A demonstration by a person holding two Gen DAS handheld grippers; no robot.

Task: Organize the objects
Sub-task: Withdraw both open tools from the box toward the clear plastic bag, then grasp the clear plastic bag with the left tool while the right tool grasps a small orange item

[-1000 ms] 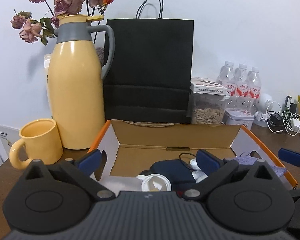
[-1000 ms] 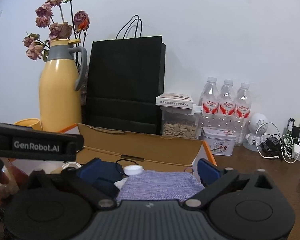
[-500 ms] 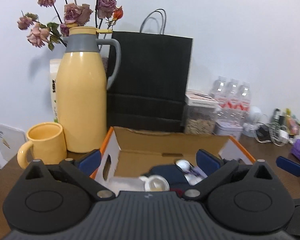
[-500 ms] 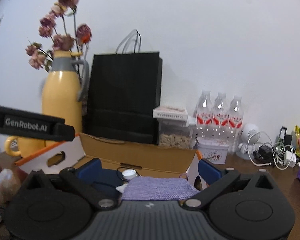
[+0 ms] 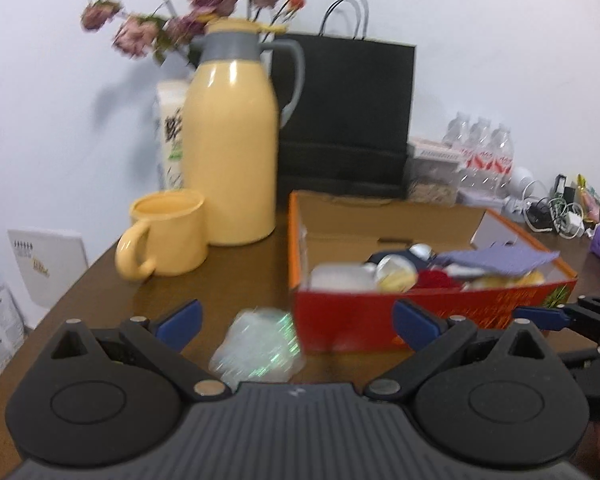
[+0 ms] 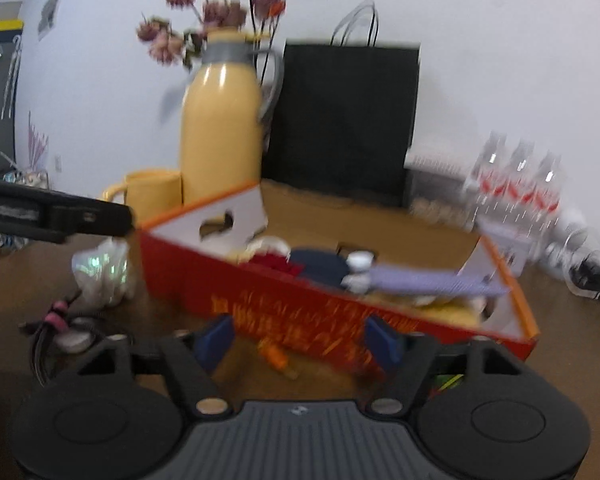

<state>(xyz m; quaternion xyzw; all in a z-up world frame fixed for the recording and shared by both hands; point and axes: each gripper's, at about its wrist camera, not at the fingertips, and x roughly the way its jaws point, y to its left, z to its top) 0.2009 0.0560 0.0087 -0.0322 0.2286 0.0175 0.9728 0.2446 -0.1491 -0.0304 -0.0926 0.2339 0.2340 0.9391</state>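
Note:
A red cardboard box (image 5: 428, 312) with orange-edged flaps sits on the brown table and holds a purple cloth (image 5: 500, 258), a dark blue item, white lids and a red item; it also shows in the right wrist view (image 6: 300, 300). My left gripper (image 5: 296, 320) is open and empty, with a crumpled clear plastic bag (image 5: 260, 344) lying between its fingers, in front of the box's left corner. My right gripper (image 6: 300, 336) is open and empty, close to the box's front wall. A small orange item (image 6: 276, 354) lies under it.
A yellow thermos jug (image 5: 232, 152) with dried roses and a yellow mug (image 5: 164, 236) stand left of the box. A black paper bag (image 5: 344, 116), water bottles (image 5: 480, 160) and tangled cables (image 5: 556, 212) stand behind. A coiled black cable (image 6: 60, 328) lies at the left.
Both grippers have pulled back from over the box toward the table's front. The box's red outer front wall, the plastic bag and the coiled cable have come into view. The views are motion-blurred.

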